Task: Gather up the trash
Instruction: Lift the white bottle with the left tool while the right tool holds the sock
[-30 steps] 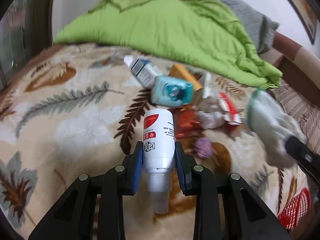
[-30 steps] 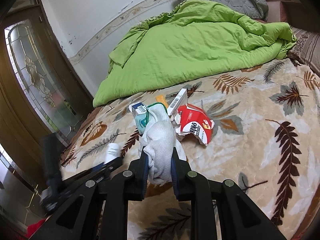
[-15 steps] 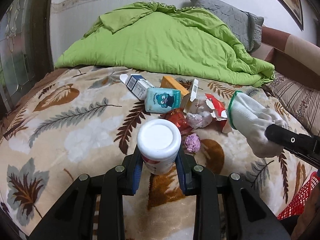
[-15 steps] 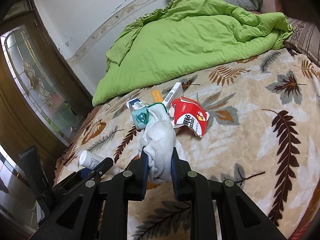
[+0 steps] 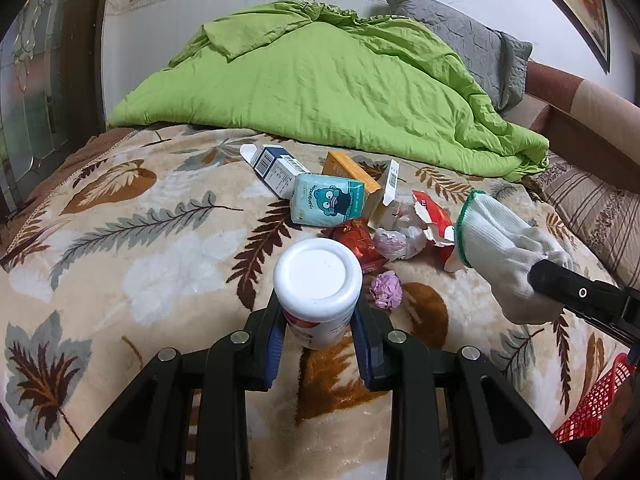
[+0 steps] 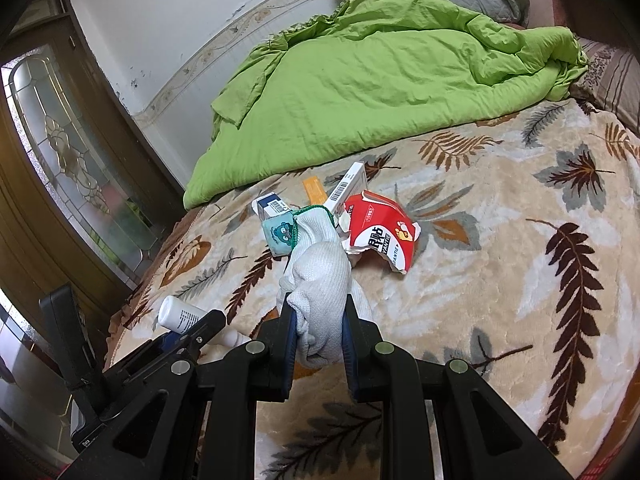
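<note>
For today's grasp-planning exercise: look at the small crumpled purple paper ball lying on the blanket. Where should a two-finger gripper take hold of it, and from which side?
Pinch the purple paper ball across its middle, coming down from above. It is small, roundish and lies free on the blanket, so any axis probably works, though the red wrapper just behind it crowds that side.

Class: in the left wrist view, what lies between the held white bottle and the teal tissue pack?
In the left wrist view, a crumpled red wrapper lies between the white bottle and teal tissue pack.

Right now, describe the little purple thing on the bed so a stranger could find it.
On the leaf-patterned blanket, in front of the green quilt, lies a pile of boxes and wrappers. The crumpled purple wad sits at its near edge, the only purple piece.
</note>
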`<state>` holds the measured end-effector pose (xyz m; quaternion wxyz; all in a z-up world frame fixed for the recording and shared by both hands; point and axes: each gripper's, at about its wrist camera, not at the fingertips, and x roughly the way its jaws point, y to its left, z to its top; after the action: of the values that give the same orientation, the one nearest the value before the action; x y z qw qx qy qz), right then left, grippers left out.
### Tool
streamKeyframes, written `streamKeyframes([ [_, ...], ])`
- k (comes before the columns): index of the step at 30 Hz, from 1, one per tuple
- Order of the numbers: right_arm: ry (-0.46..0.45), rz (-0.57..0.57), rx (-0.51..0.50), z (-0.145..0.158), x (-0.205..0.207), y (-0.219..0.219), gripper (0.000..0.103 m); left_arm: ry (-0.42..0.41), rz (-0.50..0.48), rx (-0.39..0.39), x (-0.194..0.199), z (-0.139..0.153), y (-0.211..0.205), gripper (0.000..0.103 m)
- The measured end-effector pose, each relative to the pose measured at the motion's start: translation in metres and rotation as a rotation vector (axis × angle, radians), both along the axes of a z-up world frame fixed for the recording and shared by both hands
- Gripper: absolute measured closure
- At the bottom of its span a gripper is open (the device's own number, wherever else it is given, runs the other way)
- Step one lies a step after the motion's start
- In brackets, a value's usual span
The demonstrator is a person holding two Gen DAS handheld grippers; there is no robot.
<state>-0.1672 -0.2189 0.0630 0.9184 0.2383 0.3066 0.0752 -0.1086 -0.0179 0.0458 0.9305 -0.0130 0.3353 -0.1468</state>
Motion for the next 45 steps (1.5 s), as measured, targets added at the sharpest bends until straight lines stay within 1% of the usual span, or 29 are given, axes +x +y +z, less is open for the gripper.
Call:
streamKeyframes([
  [8,-0.006,0.009,-0.011,0.003,0.001,0.001,0.081,-0.055,0.012,0.044,-0.006,0.006,-0.004,0.074],
  [20,-0.010,0.012,-0.017,0.003,0.000,0.002,0.081,-0.190,0.059,0.145,-0.020,0.019,-0.011,0.074],
  [23,-0.010,0.013,-0.018,0.003,0.000,0.002,0.081,-0.208,0.070,0.155,-0.021,0.022,-0.010,0.074],
  [28,-0.010,0.014,-0.020,0.004,0.000,0.003,0.081,-0.229,0.091,0.181,-0.022,0.023,-0.010,0.074],
  [34,-0.010,0.016,-0.023,0.004,0.001,0.004,0.081,-0.239,0.101,0.187,-0.021,0.025,-0.009,0.074],
  [37,-0.011,0.016,-0.024,0.004,0.001,0.003,0.081,-0.235,0.098,0.184,-0.021,0.024,-0.009,0.074],
  [42,-0.015,0.017,-0.026,0.005,0.001,0.004,0.081,-0.206,0.100,0.168,-0.018,0.024,-0.007,0.074],
  [45,-0.020,0.022,-0.027,0.007,0.002,0.005,0.081,-0.199,0.106,0.157,-0.017,0.028,-0.007,0.074],
])
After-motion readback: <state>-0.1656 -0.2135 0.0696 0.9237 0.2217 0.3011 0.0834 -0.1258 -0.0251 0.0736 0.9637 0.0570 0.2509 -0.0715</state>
